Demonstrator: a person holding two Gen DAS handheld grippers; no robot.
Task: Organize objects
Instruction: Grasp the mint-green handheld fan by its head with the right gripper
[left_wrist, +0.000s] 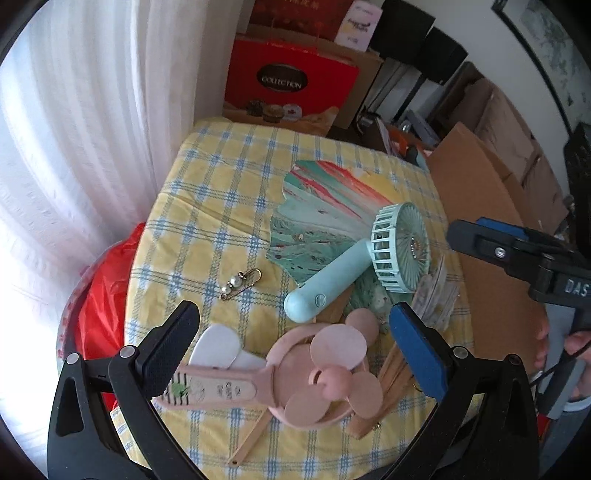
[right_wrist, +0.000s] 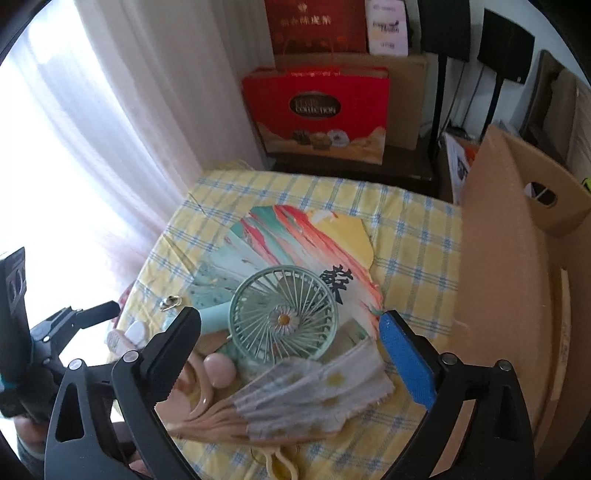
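Several fans lie in a pile on the yellow checked tablecloth (left_wrist: 207, 192). My left gripper (left_wrist: 295, 310) hangs open over a pink mouse-eared mini fan (left_wrist: 325, 373); its pads do not touch the fan. Beyond it lie a teal handheld fan (left_wrist: 399, 247) and a colourful paper folding fan (left_wrist: 321, 199). My right gripper (right_wrist: 291, 319) is open above the teal handheld fan (right_wrist: 284, 317) and a small white daisy-print folding fan (right_wrist: 314, 395), gripping nothing. A pearl safety pin (left_wrist: 240, 282) lies apart on the left.
A tall cardboard box (right_wrist: 509, 258) stands against the table's right side. A red gift bag (right_wrist: 317, 110) stands behind the table, and a white curtain (left_wrist: 92, 129) hangs to the left. A red plastic bag (left_wrist: 99, 295) sits below the left edge.
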